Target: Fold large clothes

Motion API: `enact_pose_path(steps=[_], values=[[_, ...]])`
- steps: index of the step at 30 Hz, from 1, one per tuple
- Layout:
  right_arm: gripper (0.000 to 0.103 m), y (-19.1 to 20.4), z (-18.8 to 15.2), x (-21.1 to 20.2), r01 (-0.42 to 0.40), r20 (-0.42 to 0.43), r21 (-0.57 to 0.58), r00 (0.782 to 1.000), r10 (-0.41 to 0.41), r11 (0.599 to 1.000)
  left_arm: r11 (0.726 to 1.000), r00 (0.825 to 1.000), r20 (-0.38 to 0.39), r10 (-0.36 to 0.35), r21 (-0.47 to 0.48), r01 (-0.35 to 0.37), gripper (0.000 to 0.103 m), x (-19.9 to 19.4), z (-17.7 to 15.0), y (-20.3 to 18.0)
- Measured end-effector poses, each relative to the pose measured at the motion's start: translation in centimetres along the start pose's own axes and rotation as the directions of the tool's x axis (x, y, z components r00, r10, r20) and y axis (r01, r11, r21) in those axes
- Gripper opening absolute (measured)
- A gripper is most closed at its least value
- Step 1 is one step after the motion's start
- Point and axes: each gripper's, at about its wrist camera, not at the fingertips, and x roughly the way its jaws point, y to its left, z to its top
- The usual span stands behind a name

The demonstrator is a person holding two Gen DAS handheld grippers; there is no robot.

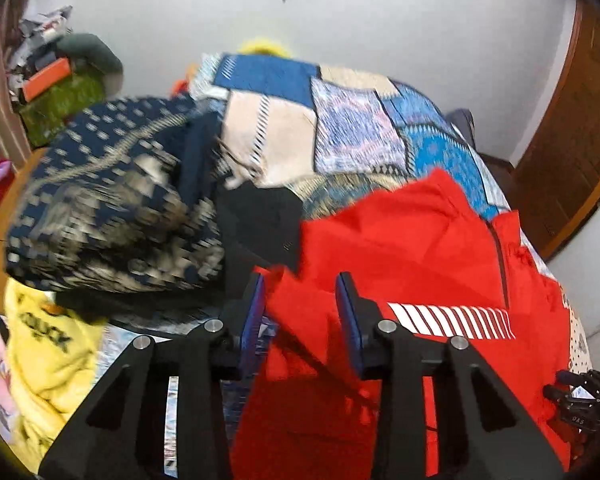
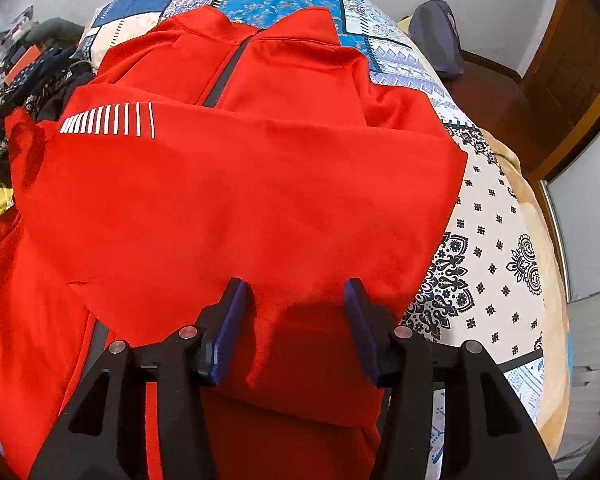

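Observation:
A red zip jacket (image 2: 240,180) lies on the bed, its dark zipper running away from me and its sleeve, marked with white stripes (image 2: 108,120), folded across the chest. My right gripper (image 2: 296,300) hovers over the jacket's near part, jaws apart, the pads not pressing the cloth. In the left wrist view the same jacket (image 1: 400,240) fills the lower right. My left gripper (image 1: 302,304) stands at its left edge with the jaws apart. Red cloth shows in the gap, and I see no pad pressing on it.
A patchwork blue and cream bedspread (image 1: 340,120) covers the bed. Left of the jacket lie a navy patterned garment (image 1: 108,200), a black one (image 1: 264,220) and a yellow one (image 1: 48,352). Clutter (image 1: 60,92) piles at the far left. A wooden door (image 1: 572,140) is at the right.

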Motion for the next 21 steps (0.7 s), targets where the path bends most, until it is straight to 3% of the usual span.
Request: enact_pose_path(steps=[6,11,16,21], values=[[0.048,0.1,0.5,-0.3,0.003,-0.023,-0.016,1.0,-0.003,1.0,0.998,0.999,-0.01,0.054,0.046,-0.053,0.036,-2.0,-1.0,1.8],[0.048,-0.6,2.2,-1.5,-0.018,0.004,-0.007,1.0,0.018,1.0,0.991,0.998,-0.056,0.024,0.132,-0.016,0.038,-1.8,-1.8,0.2],[0.048,-1.4,5.4,-3.2,-0.02,0.07,-0.003,0.997,0.02,1.0,0.982,0.999,-0.043,-0.03,0.184,0.037,0.056,-1.4,-0.4,-3.1],[0.048,-2.0,9.3,-4.2,-0.005,0.144,-0.017,0.989,0.008,1.0,0.976,0.996,-0.013,-0.089,0.198,0.09,0.063,-0.6,2.9,-6.2]])
